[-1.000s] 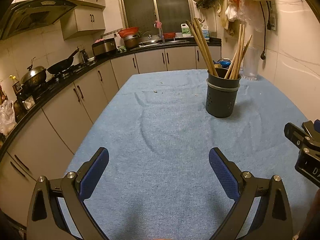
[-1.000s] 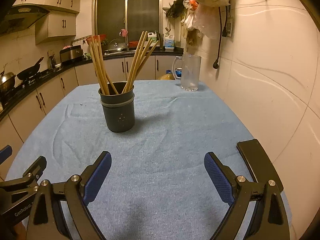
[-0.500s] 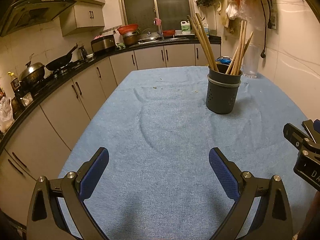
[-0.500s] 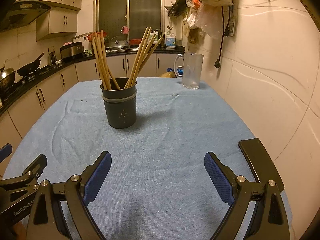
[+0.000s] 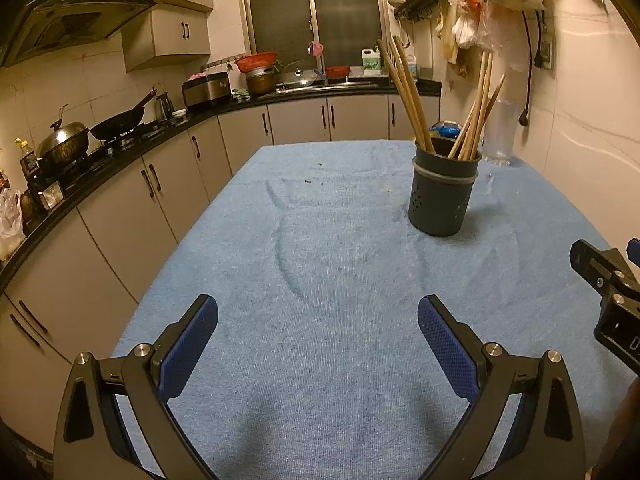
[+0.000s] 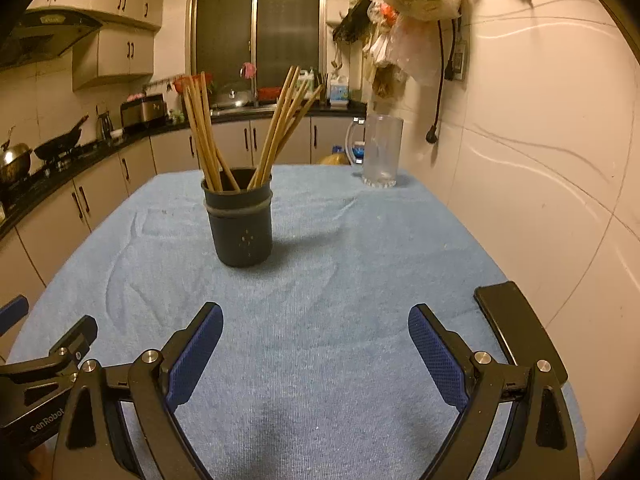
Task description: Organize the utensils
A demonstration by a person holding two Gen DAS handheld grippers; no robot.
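A dark grey utensil holder point(image 5: 443, 196) point(image 6: 241, 220) stands upright on the blue table cloth point(image 5: 340, 280) point(image 6: 340, 280). Several wooden chopsticks point(image 5: 408, 92) point(image 6: 202, 132) lean out of it in two bunches. My left gripper point(image 5: 318, 320) hovers open over the near part of the cloth, well short of the holder, nothing between its blue pads. My right gripper point(image 6: 316, 326) is open too, empty, the holder ahead and to its left. Each gripper shows at the edge of the other's view.
A clear glass mug point(image 6: 379, 152) stands at the far right of the table by the wall. A flat black object point(image 6: 516, 328) lies at the table's right edge. Cabinets and a counter with pans point(image 5: 116, 128) run along the left. Bags point(image 6: 408, 4) hang on the right wall.
Both views have tilted down a little, so the holder sits lower in the frames. Both grippers stayed open and empty; the holder and chopsticks have not moved.
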